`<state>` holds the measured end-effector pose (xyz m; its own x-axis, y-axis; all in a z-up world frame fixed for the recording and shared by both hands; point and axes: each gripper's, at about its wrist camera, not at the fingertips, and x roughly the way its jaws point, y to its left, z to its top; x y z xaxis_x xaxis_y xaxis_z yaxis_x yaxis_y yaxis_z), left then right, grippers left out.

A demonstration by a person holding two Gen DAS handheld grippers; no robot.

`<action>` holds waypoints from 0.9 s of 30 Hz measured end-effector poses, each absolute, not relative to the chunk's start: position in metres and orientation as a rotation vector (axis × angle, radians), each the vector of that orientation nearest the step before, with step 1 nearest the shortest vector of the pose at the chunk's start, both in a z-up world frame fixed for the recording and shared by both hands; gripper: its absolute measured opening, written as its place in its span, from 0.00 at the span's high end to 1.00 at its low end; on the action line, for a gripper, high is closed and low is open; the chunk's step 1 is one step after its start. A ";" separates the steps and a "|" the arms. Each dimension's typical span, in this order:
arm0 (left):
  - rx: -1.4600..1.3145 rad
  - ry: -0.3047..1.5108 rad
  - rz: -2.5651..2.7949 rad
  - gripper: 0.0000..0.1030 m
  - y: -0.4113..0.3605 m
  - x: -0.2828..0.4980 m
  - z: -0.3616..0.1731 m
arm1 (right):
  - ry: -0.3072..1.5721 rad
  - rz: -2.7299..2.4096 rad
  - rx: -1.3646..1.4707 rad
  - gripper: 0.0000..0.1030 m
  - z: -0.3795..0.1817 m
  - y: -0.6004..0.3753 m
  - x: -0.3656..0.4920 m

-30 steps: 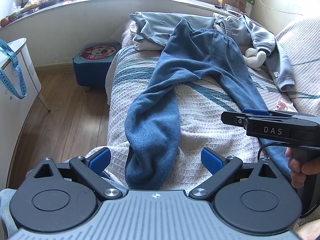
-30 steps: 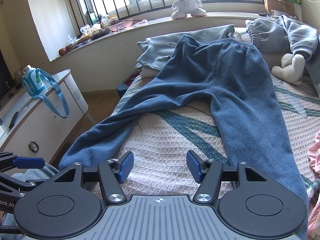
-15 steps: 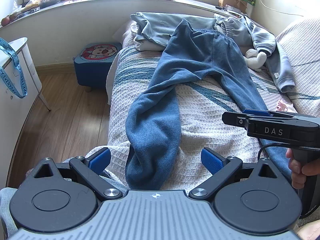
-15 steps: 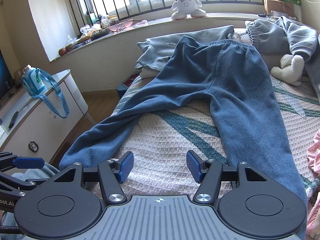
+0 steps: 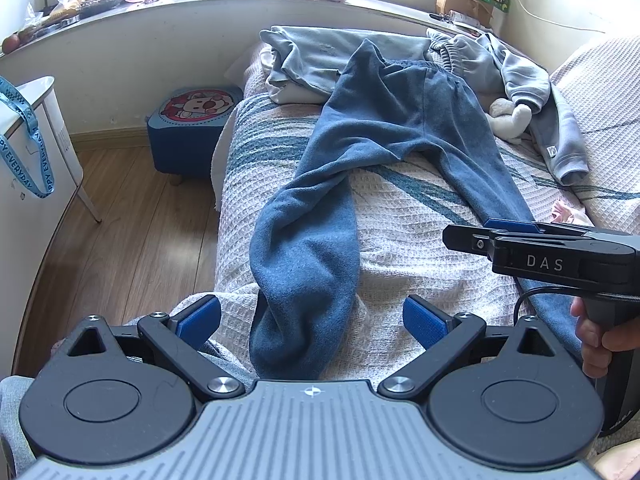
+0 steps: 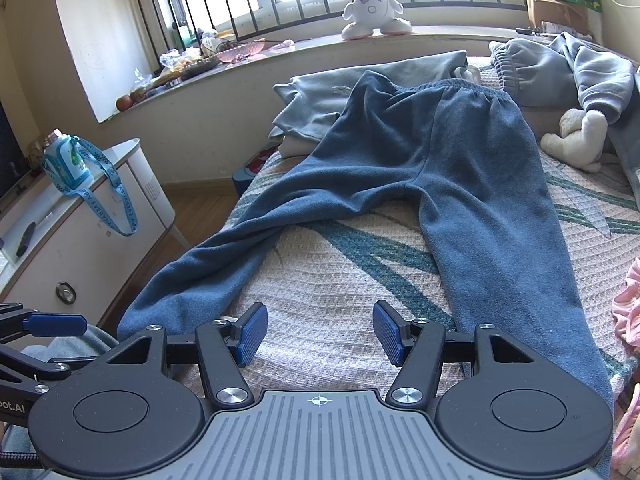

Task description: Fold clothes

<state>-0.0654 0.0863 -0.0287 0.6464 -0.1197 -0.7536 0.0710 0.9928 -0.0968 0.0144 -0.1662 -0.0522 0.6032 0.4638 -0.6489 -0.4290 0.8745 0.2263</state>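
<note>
Trousers: your blue fleece sweatpants (image 5: 400, 120) lay flat on the bed (image 5: 400, 208), soft and napped, waistband elastic gathered toward the windowsill (image 5: 200, 4), legs splayed apart toward you.
Bed cover: a cream waffle-weave blanket with teal leaf stripes covered the bed under the sweatpants.
Beside the sweatpants: a grey hoodie (image 5: 528, 80) and a cream plush toy (image 5: 508, 118) lay right of them; a folded pale grey garment (image 5: 312, 56) lay under their waistband corner.
Room: wood plank floor (image 5: 120, 220) and a blue stool (image 5: 192, 124) sat left of the bed.
Left gripper (image 5: 312, 320): your fingers were spread wide, straddling the left leg's cuff without gripping.
Right gripper (image 6: 316, 334): your fingers were apart, empty, over bare blanket between the legs.
</note>
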 end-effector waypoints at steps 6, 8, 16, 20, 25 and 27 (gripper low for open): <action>-0.062 0.863 -0.107 0.05 0.086 -0.065 -0.029 | 0.766 0.519 0.047 0.42 -0.052 -0.166 0.015; -0.062 0.862 -0.107 0.05 0.086 -0.065 -0.028 | 0.765 0.520 0.045 0.42 -0.052 -0.166 0.014; -0.057 0.863 -0.109 0.05 0.086 -0.065 -0.028 | 0.764 0.523 0.042 0.42 -0.052 -0.165 0.015; -0.056 0.863 -0.111 0.05 0.085 -0.066 -0.028 | 0.765 0.524 0.040 0.42 -0.052 -0.164 0.015; -0.054 0.863 -0.113 0.05 0.084 -0.066 -0.028 | 0.765 0.524 0.039 0.42 -0.052 -0.164 0.014; -0.054 0.863 -0.111 0.05 0.084 -0.066 -0.028 | 0.766 0.525 0.039 0.42 -0.052 -0.164 0.014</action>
<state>-0.0662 0.0841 -0.0280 0.6449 -0.1194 -0.7549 0.0757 0.9928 -0.0924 0.0145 -0.1638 -0.0520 0.5995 0.4663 -0.6505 -0.4384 0.8713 0.2205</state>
